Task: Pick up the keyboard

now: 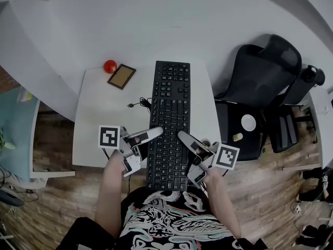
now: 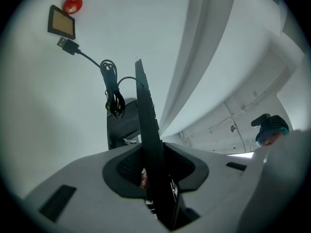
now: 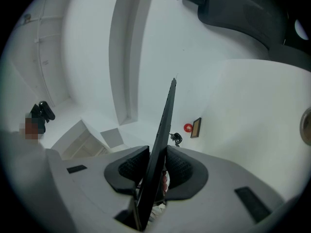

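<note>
Black keyboard point(image 1: 169, 108), clamped by left hand-held gripper point(image 1: 153, 133) and right hand-held gripper point(image 1: 183, 137)

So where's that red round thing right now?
In the head view the red round thing sits at the far left corner of the white table, beside the small brown panel, left of the keyboard.

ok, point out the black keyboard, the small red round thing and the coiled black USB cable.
black keyboard point(image 1: 169, 124), head view, middle of the key field.
small red round thing point(image 1: 110, 66), head view, centre of its top.
coiled black USB cable point(image 2: 113, 100), left gripper view, on the bundled coil.
</note>
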Tool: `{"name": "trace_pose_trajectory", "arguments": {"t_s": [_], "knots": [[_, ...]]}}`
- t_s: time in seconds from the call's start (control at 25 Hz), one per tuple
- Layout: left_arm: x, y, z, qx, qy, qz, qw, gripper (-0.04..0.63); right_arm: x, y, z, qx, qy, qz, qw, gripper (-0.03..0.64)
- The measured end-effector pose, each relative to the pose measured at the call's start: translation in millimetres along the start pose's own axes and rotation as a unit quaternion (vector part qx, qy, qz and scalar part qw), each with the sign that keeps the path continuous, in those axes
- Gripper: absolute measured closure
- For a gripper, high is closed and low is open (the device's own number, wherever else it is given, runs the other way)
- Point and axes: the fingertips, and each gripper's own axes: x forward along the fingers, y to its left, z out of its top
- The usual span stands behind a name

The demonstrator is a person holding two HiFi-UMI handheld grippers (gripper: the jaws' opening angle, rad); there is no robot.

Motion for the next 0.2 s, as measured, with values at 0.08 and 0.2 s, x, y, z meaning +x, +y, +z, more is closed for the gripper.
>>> {"name": "trace_pose_trajectory", "arguments": {"t_s": [0.08,0.2], "knots": [[2,13,3,0.000,0.000,-0.001,1.0000,0.489,2,-13,2,0.000,0.001,-0.003,1.000,0.492],[4,29,7,-0.002,0.000,-0.002,1.0000,0.489,5,-28,5,-0.002,0.003,-0.006,1.000,0.492]]}}
